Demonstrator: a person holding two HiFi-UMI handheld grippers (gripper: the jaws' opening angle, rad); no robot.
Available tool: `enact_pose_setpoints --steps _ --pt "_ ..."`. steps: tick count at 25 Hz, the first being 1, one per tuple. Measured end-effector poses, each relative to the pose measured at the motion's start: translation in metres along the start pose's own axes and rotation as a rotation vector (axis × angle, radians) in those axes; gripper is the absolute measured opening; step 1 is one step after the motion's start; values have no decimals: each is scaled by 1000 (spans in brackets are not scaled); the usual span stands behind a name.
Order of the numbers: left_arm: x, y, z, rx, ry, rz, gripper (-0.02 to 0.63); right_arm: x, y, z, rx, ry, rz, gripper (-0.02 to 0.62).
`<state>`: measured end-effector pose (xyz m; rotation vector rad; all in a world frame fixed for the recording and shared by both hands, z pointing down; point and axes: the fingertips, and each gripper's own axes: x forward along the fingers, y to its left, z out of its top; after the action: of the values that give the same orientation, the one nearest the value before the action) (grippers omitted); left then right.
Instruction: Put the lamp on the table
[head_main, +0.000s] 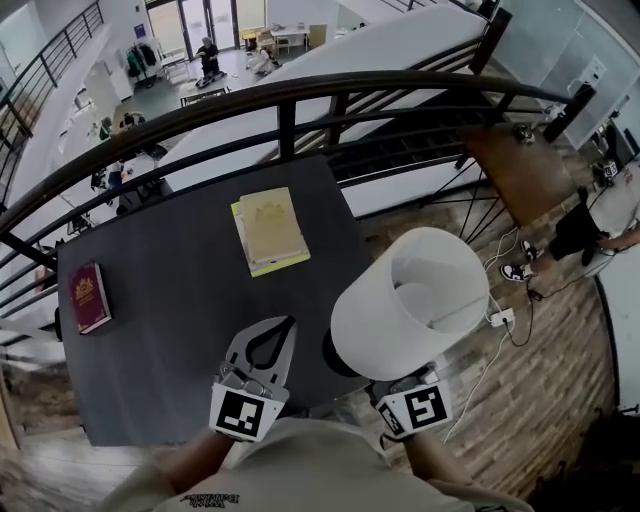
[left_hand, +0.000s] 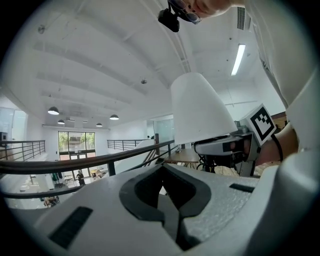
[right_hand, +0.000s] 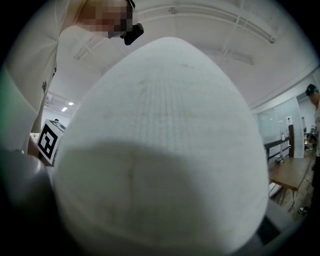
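White cloth of the lamp (head_main: 410, 300) shade fills the right gripper view, so the jaws are not seen there. As the lamp is carried tilted above the right gripper (head_main: 405, 395), I judge them clamped on the stem under the shade. The long axis of the lamp leans up and to the far right. The dark base (head_main: 338, 358) is low at the left, over the near right corner of the surface (head_main: 170, 330); if it touches there I cannot tell. The left gripper (head_main: 285, 325) is just beside the base, at its left, with jaws together and nothing in them. The next move asks to turn the axis upright and set the base down; bare surface lies between the base and the book (head_main: 268, 230) farther away.
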<state>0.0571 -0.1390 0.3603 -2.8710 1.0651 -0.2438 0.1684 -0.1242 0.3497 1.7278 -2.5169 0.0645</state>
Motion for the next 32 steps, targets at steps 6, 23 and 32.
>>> enact_pose_setpoints --steps 6,23,32 --pt "20 14 -3 -13 2 34 6 26 -17 0 8 -13 17 135" --pt "132 142 0 -30 -96 81 6 246 -100 43 -129 -156 51 135" --pt "236 201 -49 2 -182 93 6 371 -146 8 -130 -176 31 135"
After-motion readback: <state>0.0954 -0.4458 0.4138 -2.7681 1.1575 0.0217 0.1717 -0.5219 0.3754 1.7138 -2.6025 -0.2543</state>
